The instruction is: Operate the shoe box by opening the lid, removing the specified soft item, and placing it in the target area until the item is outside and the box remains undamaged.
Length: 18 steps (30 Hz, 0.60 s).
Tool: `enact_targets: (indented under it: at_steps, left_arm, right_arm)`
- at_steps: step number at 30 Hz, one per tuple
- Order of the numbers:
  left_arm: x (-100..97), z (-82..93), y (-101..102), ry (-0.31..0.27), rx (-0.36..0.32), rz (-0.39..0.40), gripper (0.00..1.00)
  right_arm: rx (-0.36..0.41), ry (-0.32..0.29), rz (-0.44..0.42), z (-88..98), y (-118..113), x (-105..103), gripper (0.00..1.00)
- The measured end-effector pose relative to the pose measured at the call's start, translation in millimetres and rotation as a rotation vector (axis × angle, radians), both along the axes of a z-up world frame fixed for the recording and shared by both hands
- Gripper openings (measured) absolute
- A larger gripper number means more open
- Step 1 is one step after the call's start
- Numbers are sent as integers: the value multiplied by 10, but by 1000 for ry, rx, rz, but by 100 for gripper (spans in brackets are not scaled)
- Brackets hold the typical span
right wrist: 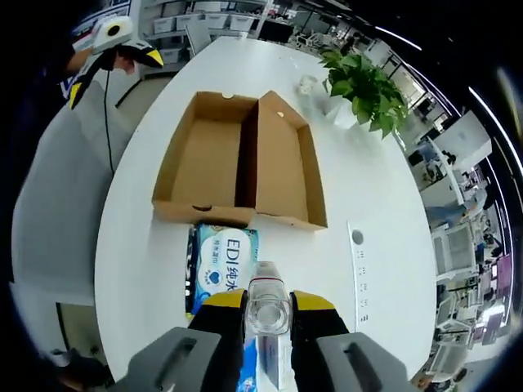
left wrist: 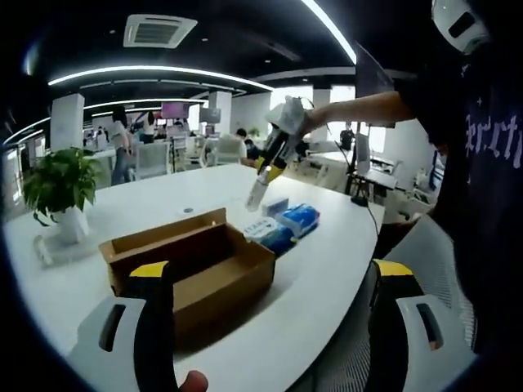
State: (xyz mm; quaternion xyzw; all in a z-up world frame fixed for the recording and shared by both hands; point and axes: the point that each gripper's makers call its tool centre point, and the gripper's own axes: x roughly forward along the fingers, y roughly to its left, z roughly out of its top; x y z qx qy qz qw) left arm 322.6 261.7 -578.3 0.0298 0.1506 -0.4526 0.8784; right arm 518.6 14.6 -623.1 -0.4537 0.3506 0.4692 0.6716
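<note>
Right gripper view: bottle [right wrist: 267, 308] clamped.

Person wearing dark short-sleeved shirt [left wrist: 490, 155] bearing pale lettering. Tongs [right wrist: 268, 306] showing yellow-tipped black jaws, grey-white bodies; black cable [right wrist: 107, 114] trailing from left tongs [right wrist: 114, 45].

A brown cardboard shoe box [right wrist: 237, 159] sits beside a blue-and-white tissue pack [right wrist: 222, 265] on the white table [right wrist: 376, 204].
</note>
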Motion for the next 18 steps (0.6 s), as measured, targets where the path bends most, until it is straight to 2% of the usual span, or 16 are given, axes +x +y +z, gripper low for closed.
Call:
enact_targets:
  at_steps: [8,18]
  left_arm:
    - [21,-11,182,4,-3,48,99]
    - [28,-15,285,-1,6,79,99]
  right_arm:
    - [-63,28,18,-246,14,108,16]
    - [-112,43,30,-446,32,224,16]
